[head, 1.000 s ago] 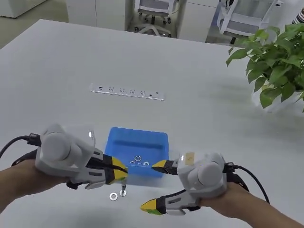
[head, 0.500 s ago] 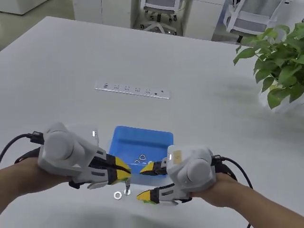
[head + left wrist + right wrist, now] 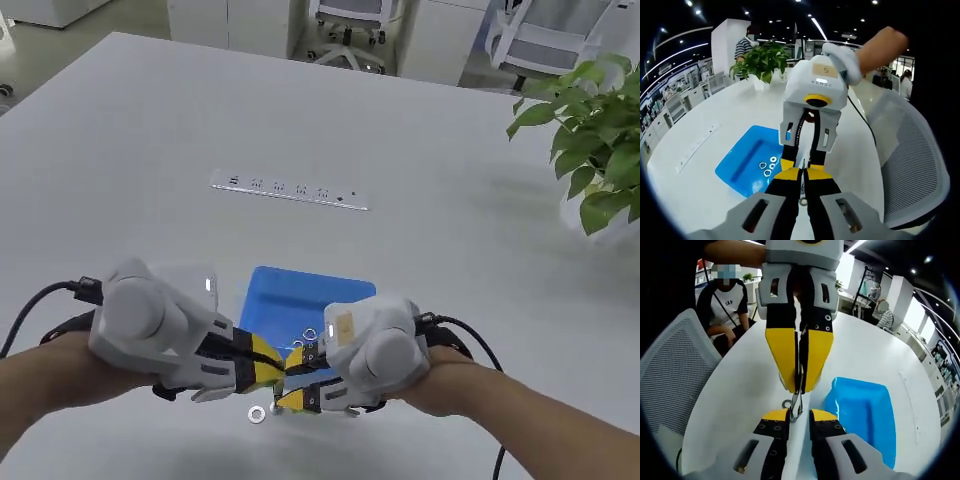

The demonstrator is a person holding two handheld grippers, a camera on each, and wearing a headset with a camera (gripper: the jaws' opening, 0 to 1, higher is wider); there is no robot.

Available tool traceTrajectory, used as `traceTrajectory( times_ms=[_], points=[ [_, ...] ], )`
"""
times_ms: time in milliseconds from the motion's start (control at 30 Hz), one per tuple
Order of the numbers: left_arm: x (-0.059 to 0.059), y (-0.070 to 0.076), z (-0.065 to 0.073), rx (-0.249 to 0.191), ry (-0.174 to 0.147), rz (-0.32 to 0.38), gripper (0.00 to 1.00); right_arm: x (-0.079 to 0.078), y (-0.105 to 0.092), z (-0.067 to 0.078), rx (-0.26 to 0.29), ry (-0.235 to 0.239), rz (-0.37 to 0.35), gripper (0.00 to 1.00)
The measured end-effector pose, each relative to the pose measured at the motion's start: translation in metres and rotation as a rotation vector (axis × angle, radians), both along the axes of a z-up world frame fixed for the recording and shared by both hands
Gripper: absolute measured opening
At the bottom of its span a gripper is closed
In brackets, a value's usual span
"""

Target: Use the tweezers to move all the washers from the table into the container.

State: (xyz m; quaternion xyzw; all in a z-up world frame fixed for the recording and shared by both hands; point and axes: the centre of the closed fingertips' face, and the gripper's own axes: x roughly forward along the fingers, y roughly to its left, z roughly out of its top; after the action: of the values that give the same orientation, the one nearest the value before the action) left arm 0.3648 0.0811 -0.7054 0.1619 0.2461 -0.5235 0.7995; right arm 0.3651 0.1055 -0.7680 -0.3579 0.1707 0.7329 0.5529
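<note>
Where my right gripper (image 3: 293, 377) was spread wide a second ago, its jaws now narrow around the tweezers (image 3: 798, 390), grip unclear; left gripper (image 3: 272, 362) pinches them. One washer (image 3: 257, 414) lies on the table (image 3: 450, 230) beside the blue container (image 3: 290, 290). Right's tan label (image 3: 340, 325): unreadable.

The left tongs (image 3: 799, 385) and right tongs (image 3: 801, 165) both have white bodies and black jaws ending in yellow. The container (image 3: 300, 290) is bright blue against the pale grey-white counter (image 3: 150, 130). The washers (image 3: 763, 165) and tweezers (image 3: 796, 407) are silvery, and the potted plant (image 3: 590, 130) is green.
</note>
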Motion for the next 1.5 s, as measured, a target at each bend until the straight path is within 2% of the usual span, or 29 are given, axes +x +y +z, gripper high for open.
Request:
traceTrajectory(
  times_ms=[267,500,900,1167,1400,1500],
  points=[
    [0.0022,0.0016,0.0003,0.002,0.003,0.002,0.06,-0.0046,0.0004,-0.0059,-0.035,0.0,0.064,0.11],
    [0.0007,-0.0016,0.0005,-0.006,0.006,-0.003,0.06,-0.0056,-0.0008,-0.0063,-0.038,0.017,0.053,0.1],
    [0.0019,-0.004,0.0011,-0.007,0.004,-0.002,0.06,-0.004,-0.0018,-0.0065,-0.035,0.074,-0.006,0.08],
    [0.0028,-0.0034,0.0011,-0.006,0.005,0.004,0.06,-0.0038,-0.0017,-0.0066,-0.034,0.08,-0.012,0.08],
    [0.0009,-0.0023,-0.0011,0.0,0.012,0.005,0.15,-0.0016,-0.0029,-0.0056,-0.038,0.076,-0.02,0.08],
    [0.0005,-0.0007,-0.0001,-0.012,0.019,0.02,0.2,-0.0018,-0.0034,-0.0033,-0.034,0.078,-0.024,0.08]
  ],
)
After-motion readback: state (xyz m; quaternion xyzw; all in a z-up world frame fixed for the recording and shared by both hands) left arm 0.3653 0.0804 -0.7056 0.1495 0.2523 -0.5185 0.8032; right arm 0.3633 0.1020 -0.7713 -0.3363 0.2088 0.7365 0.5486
